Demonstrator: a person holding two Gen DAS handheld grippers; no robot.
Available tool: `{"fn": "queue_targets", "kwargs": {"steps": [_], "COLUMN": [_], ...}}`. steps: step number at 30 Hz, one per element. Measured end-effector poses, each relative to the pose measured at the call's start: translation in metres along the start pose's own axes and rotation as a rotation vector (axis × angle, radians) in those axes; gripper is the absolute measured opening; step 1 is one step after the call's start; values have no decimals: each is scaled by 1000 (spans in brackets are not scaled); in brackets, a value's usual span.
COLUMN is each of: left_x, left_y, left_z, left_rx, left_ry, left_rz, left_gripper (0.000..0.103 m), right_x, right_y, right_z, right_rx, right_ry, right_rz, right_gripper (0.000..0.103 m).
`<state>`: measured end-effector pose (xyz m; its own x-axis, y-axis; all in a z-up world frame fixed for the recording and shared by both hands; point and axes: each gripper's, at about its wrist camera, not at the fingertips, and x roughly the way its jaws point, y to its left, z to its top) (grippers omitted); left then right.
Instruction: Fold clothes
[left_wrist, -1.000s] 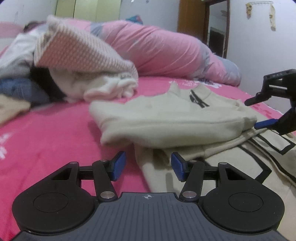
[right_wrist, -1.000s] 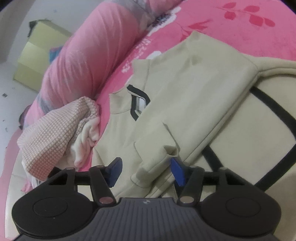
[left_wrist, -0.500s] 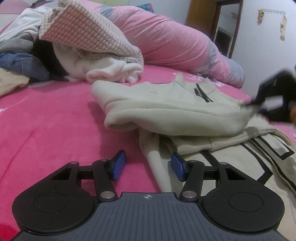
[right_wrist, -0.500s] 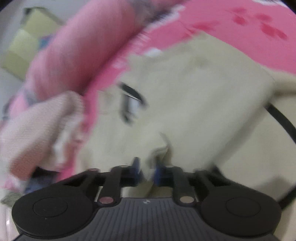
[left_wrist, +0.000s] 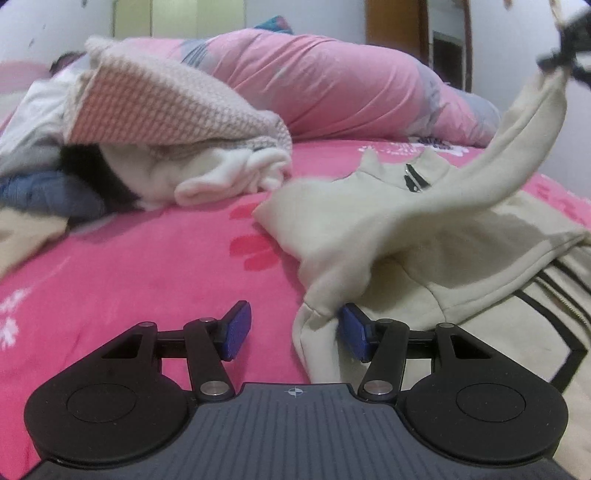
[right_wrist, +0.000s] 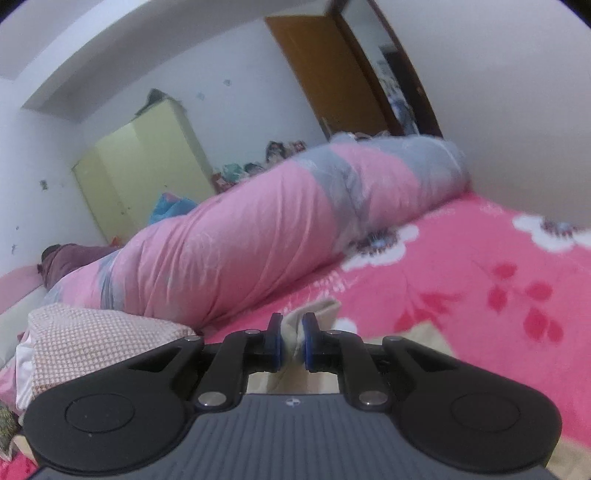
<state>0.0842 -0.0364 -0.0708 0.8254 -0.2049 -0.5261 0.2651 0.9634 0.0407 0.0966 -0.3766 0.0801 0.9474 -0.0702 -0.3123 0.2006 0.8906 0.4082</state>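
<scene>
Right tool (right_wrist: 291, 339): clenched on a fold of the cream sweatshirt (left_wrist: 424, 221), cloth bunched between its blue pads (right_wrist: 275, 341); the jaws have just been closing onto it.
Right tool, from the left view: up at the far right (left_wrist: 565, 51), blurred, with a strip of the sweatshirt stretched up to it.
Left tool (left_wrist: 291, 332): released, jaws standing apart, low over the bed (left_wrist: 129, 266).
Left tool's right pad (left_wrist: 352, 334): just beside a thick folded edge of the sweatshirt; touching or not, I cannot tell.
Left tool's left pad (left_wrist: 236, 332): over bare pink cover.
Sweatshirt: lying on the bed ahead and to the right of the left tool, zip collar at the far side, dark stripes at its right.
Clothes pile (left_wrist: 147, 140): ahead and to the left of the left tool, a pink checked knit on top, well apart from the sweatshirt.
Rolled pink quilt (right_wrist: 258, 240): across the bed beyond both tools.
Yellow wardrobe (right_wrist: 147, 162): behind the quilt, against the wall.
</scene>
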Motion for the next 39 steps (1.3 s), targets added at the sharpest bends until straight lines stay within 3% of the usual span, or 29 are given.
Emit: {"fn": "queue_targets", "kwargs": {"steps": [2, 4, 8, 11, 15, 18, 20, 23, 24, 25, 27, 33, 35, 37, 39], "left_x": [4, 5, -2, -7, -16, -16, -12, -5, -3, -3, -4, -15, -14, -8, -5], "left_y": [-5, -8, -12, -17, -27, -40, -45, -48, -50, -50, -51, -58, -65, -72, -73], "left_z": [4, 4, 0, 0, 1, -4, -8, -11, -11, -12, -11, -8, -13, -21, -23], "left_rx": [32, 46, 64, 88, 140, 223, 257, 280, 291, 299, 305, 334, 380, 431, 441], "left_ry": [-12, -23, -63, -101, -147, -151, -128, -88, -83, -80, -80, -149, -149, -113, -89], "left_rz": [16, 22, 0, 5, 8, 8, 4, -10, -14, -13, -6, 56, 74, 82, 76], "left_gripper": [53, 45, 16, 11, 11, 10, 10, 10, 10, 10, 10, 10, 10, 10, 10], "right_x": [1, 3, 22, 44, 16, -6, 4, 45, 54, 57, 57, 36, 29, 39, 68], "right_y": [6, 7, -18, -39, -25, -36, -72, -145, -163, -170, -166, -94, -88, -105, -143], "right_z": [7, 10, 11, 16, 40, 29, 1, -55, -69, -73, -62, 18, 18, -5, -47], "right_rx": [-45, -74, -30, 53, -13, -109, -84, 89, 141, 172, 188, 2, -56, -66, -17], "right_ry": [-19, -34, 30, 106, -37, -97, -17, 268, 334, 338, 302, 37, -24, 42, 270], "right_rz": [27, 33, 5, -6, 165, 145, 44, -153, -194, -190, -148, 77, 103, 38, -114], "right_gripper": [11, 11, 11, 11, 11, 11, 11, 11, 11, 11, 11, 10, 10, 10, 11]}}
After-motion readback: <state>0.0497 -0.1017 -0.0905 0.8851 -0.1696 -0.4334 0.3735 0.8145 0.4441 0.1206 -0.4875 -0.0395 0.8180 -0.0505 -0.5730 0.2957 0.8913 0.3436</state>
